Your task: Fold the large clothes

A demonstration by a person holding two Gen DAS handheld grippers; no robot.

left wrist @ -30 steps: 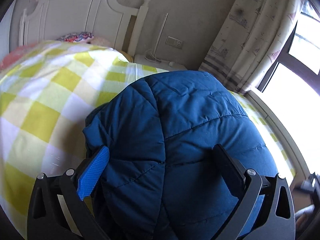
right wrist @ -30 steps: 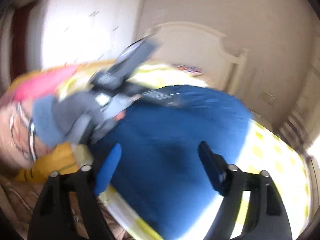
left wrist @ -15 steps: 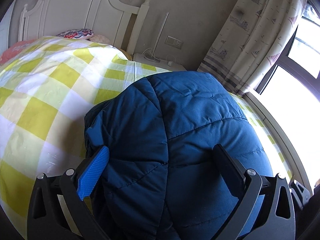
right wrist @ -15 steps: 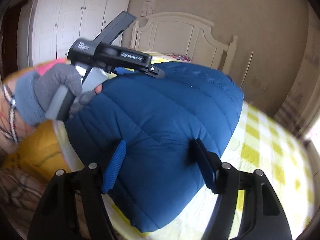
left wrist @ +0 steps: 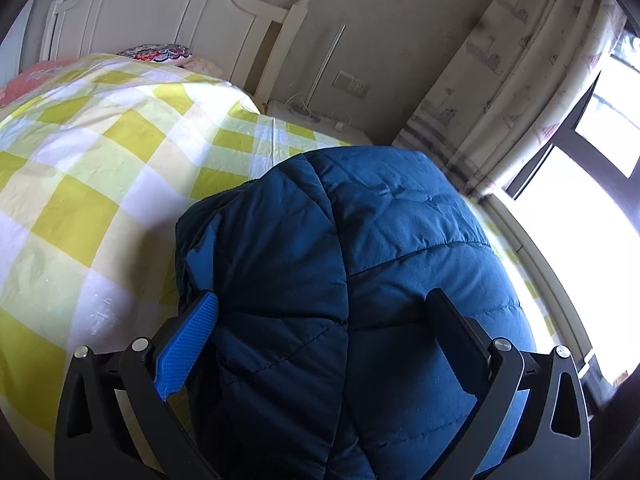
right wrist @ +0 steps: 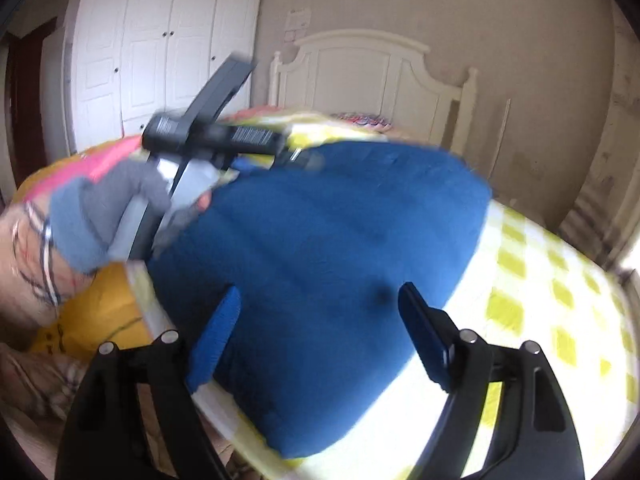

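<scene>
A dark blue quilted jacket [left wrist: 360, 280] lies folded into a thick bundle on the yellow-and-white checked bedspread [left wrist: 100, 168]. My left gripper [left wrist: 320, 312] is open, its fingers straddling the near end of the bundle. In the right wrist view the jacket [right wrist: 340, 260] lies near the bed's edge. My right gripper [right wrist: 320, 304] is open above the jacket's near part. The left gripper [right wrist: 216, 136], held in a grey-gloved hand, shows at the jacket's far left side; its jaws are hidden there.
A white headboard [left wrist: 160, 8] and a patterned pillow [left wrist: 156, 50] are at the bed's far end. A nightstand [left wrist: 316, 120], curtain [left wrist: 520, 80] and bright window [left wrist: 592, 200] stand on the right. A white wardrobe [right wrist: 160, 48] and a yellow item [right wrist: 96, 316] by the bed show in the right wrist view.
The left gripper has drawn back and tilted a little; the jacket sits lower in its view. The right gripper has moved, with motion blur. Both stay open.
</scene>
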